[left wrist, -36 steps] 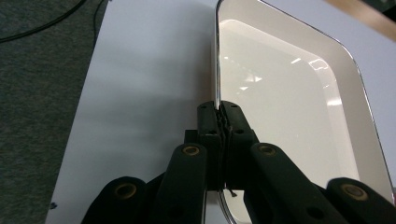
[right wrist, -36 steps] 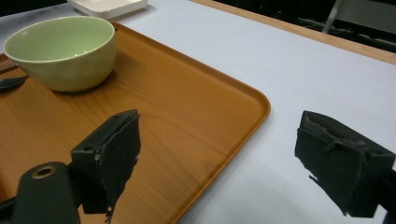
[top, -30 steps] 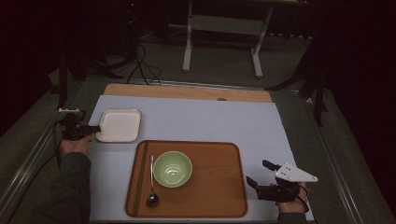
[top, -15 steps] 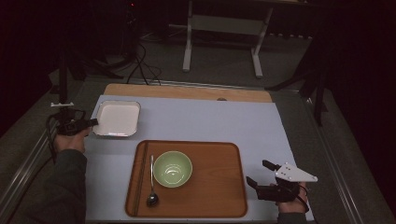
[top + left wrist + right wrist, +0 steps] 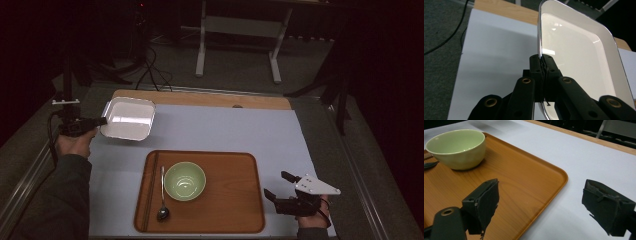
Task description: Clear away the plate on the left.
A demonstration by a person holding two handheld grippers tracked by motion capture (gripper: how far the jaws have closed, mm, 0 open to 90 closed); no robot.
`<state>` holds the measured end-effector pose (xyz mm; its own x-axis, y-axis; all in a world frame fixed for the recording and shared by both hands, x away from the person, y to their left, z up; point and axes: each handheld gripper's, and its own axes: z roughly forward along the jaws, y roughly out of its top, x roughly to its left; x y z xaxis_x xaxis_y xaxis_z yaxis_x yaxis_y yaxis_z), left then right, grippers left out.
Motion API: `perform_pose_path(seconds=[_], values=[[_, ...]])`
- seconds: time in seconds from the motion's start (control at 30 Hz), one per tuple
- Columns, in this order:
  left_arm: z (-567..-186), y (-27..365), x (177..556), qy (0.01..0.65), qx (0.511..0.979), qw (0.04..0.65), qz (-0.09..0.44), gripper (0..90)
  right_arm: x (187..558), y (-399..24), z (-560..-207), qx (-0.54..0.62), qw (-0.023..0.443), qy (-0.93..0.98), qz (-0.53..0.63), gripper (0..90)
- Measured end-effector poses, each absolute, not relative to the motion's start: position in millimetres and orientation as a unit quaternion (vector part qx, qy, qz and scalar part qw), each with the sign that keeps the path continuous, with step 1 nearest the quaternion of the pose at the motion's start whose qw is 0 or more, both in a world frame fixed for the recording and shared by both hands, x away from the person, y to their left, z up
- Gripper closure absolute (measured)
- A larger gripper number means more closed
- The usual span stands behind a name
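Two claws at one table — my right claw [image 5: 278, 185] rests at the near right corner, jaws wide apart and holding nothing, just off the edge of the tray [image 5: 235, 200]. On that tray sit a green bowl [image 5: 184, 181], a spoon [image 5: 162, 195] to its left and chopsticks [image 5: 150, 190] along the left rim. Farther back and to the left, my left claw [image 5: 542, 66] is clamped on the near rim of the white dish [image 5: 128, 118], the pads pinching its thin edge. The dish hangs tilted above the grey mat [image 5: 225, 130], clear of the surface, well apart from the tray. By my reading the carry is under way — dish picked up, not yet placed. Next calls for swinging it toward the tray's bare right half, levelling it, and lowering it clear of the bowl before I let go.
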<state>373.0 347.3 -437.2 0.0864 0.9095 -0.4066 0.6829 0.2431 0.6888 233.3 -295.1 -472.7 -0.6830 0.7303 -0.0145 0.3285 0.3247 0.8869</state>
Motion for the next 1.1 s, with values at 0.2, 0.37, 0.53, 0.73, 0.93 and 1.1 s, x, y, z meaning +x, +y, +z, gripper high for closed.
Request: perform_pose_path(seconds=[0.2,0.37,0.53,0.73,0.93,1.1], values=[[-429.4,338.8,372.9,0.647,0.613,0.434,0.133,88.9,233.7,-295.0,-472.8,0.336,0.212,0.786,0.474,13.8],[-424.2,331.8,372.5,0.632,0.622,0.443,0.132,88.9,233.6,-295.5,-472.7,0.337,0.213,0.785,0.474,13.8],[-420.5,326.0,372.4,0.621,0.63,0.447,0.131,88.9,233.5,-295.8,-472.4,0.336,0.213,0.785,0.475,13.8],[-416.6,320.8,369.7,0.605,0.635,0.464,0.126,88.9,233.4,-296.3,-472.3,0.337,0.214,0.785,0.475,13.8],[-412.5,315.7,367.8,0.591,0.646,0.466,0.127,88.9,233.3,-296.1,-472.1,0.337,0.214,0.784,0.475,13.8],[-408.4,310.2,366.4,0.578,0.652,0.475,0.122,88.8,233.4,-296.2,-472.1,0.336,0.215,0.784,0.475,13.8]])
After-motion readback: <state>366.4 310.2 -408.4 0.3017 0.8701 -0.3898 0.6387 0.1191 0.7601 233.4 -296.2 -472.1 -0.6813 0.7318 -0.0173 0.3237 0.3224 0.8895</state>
